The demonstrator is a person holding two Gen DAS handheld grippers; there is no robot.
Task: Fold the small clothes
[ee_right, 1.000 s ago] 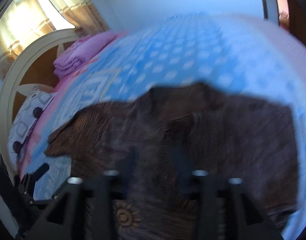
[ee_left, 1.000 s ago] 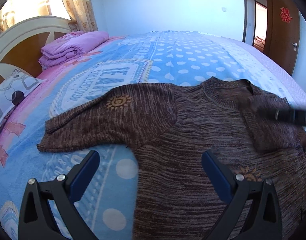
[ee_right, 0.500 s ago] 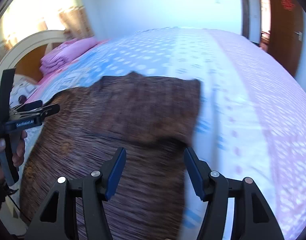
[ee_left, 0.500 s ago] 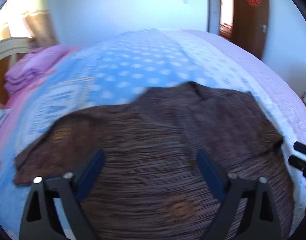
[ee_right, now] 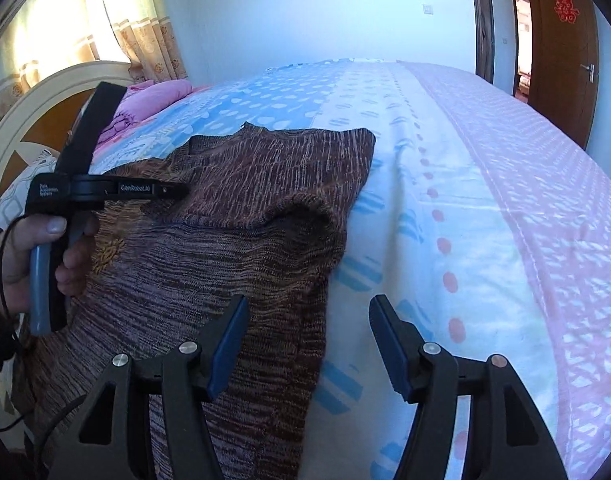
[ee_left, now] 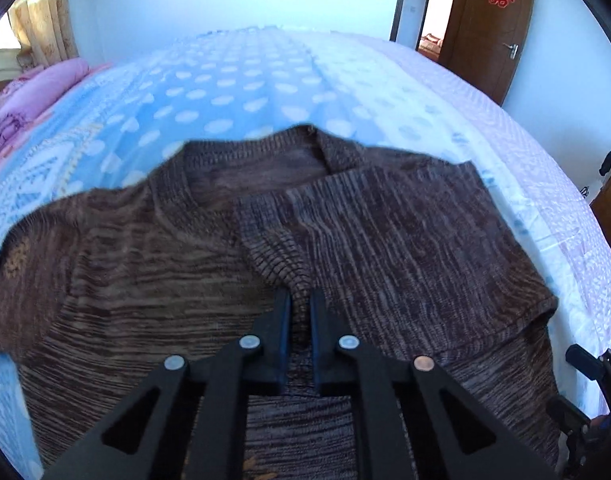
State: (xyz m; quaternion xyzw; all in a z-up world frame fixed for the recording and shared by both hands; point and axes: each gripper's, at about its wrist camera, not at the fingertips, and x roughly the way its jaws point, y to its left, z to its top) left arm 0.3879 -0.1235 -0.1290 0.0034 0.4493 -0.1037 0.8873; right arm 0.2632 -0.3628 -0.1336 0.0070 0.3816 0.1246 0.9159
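Note:
A brown knit sweater (ee_left: pixel 405 248) lies flat on the bed, its right sleeve (ee_left: pixel 345 216) folded in across the chest. In the left wrist view my left gripper (ee_left: pixel 300 300) sits low over the middle of the sweater, and its jaws are closing with the sleeve's cuff (ee_left: pixel 299 280) pinched between the pads. The right wrist view shows the sweater (ee_right: pixel 245 240) from its right side, with the left gripper (ee_right: pixel 181 191) held by a hand (ee_right: pixel 33 248). My right gripper (ee_right: pixel 309 308) is open over the sweater's right edge, one finger above the knit, the other above the sheet.
The bed sheet (ee_right: pixel 465 200) is blue with dots and pink toward the right, with wide room there. A folded pink quilt (ee_right: pixel 153 100) and a pillow (ee_right: pixel 9 200) lie by the headboard (ee_right: pixel 33 112) at the left. A brown door (ee_left: pixel 493 28) stands beyond the bed.
The left gripper moved right, from the sweater's left side to its middle, and its jaws went from wide open to nearly together on the cuff. The right gripper swung over to the sweater's right edge.

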